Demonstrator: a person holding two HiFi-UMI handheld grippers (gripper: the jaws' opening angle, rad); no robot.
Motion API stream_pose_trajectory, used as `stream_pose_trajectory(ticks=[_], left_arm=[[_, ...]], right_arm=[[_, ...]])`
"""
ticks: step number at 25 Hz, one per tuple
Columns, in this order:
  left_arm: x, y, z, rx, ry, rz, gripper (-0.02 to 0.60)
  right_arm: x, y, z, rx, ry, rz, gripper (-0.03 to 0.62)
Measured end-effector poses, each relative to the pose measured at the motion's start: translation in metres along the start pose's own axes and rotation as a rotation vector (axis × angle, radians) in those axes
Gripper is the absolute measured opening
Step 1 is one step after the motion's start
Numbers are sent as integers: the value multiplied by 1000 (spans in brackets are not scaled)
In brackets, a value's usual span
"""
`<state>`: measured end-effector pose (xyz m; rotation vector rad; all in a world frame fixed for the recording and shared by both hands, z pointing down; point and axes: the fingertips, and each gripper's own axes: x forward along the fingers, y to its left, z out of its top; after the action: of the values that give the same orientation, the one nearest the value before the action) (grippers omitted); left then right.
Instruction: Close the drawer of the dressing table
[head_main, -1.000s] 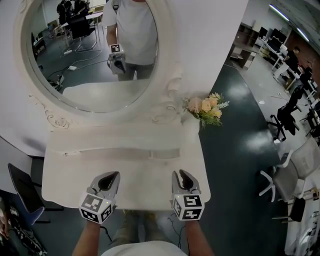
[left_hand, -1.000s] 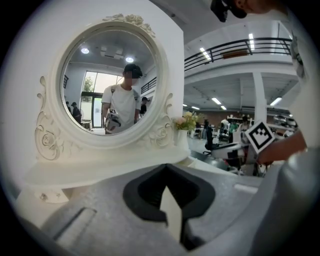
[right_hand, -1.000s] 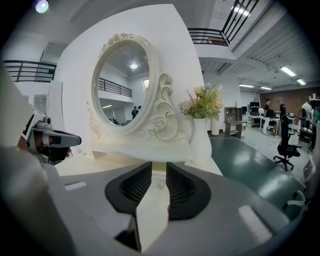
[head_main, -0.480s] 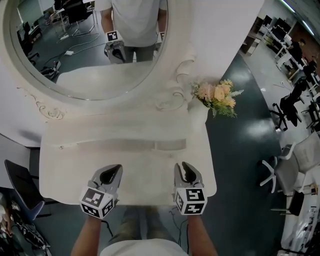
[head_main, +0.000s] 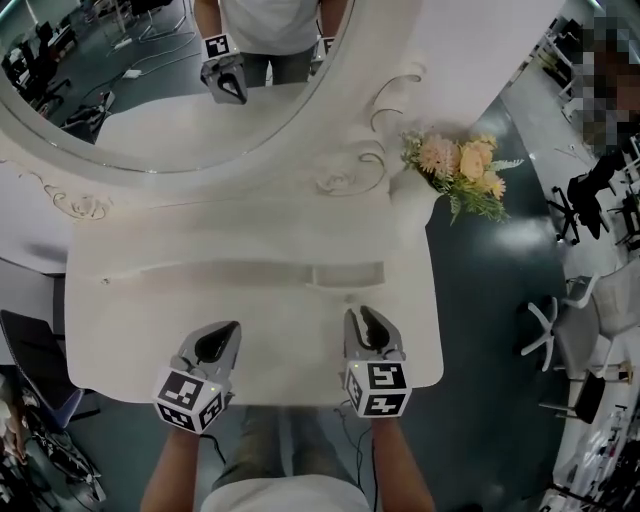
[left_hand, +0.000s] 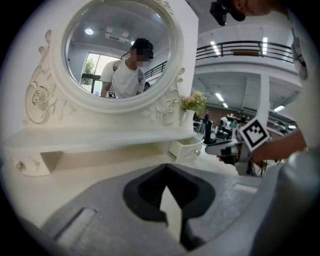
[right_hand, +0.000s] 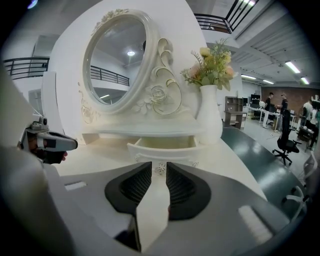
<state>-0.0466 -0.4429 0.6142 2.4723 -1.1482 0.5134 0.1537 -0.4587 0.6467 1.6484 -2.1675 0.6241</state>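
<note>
White drawer (right_hand: 170, 150) open, just ahead of right gripper (right_hand: 156, 169), jaws parted

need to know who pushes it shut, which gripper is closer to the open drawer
Right. The right gripper sits just in front of the open drawer, pointing at it; the left gripper is farther off to its left.

The floor (head_main: 500, 300) is dark green and glossy, with pale patches of light reflected on it. At the right stand a black office chair (head_main: 588, 192) and a white one (head_main: 546, 320). Another dark chair (head_main: 35, 365) stands at the left, near some cables (head_main: 60, 465). A balcony railing (left_hand: 250, 50) runs along an upper level above a white pillar (left_hand: 263, 97). Long ceiling lamps (right_hand: 295, 66) are lit. The far wall (right_hand: 294, 96) is brown brick.
</note>
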Motion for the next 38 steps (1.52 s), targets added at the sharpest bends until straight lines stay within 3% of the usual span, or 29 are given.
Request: stream_pose_trajectory(ticks=[11, 38], left_arm=[[25, 2, -29, -24, 53, -30, -2], [38, 8, -20, -28, 75, -32, -2]], right_arm=[[36, -7, -23, 24, 34, -3, 84], [74, -20, 5, 56, 19, 19, 84]])
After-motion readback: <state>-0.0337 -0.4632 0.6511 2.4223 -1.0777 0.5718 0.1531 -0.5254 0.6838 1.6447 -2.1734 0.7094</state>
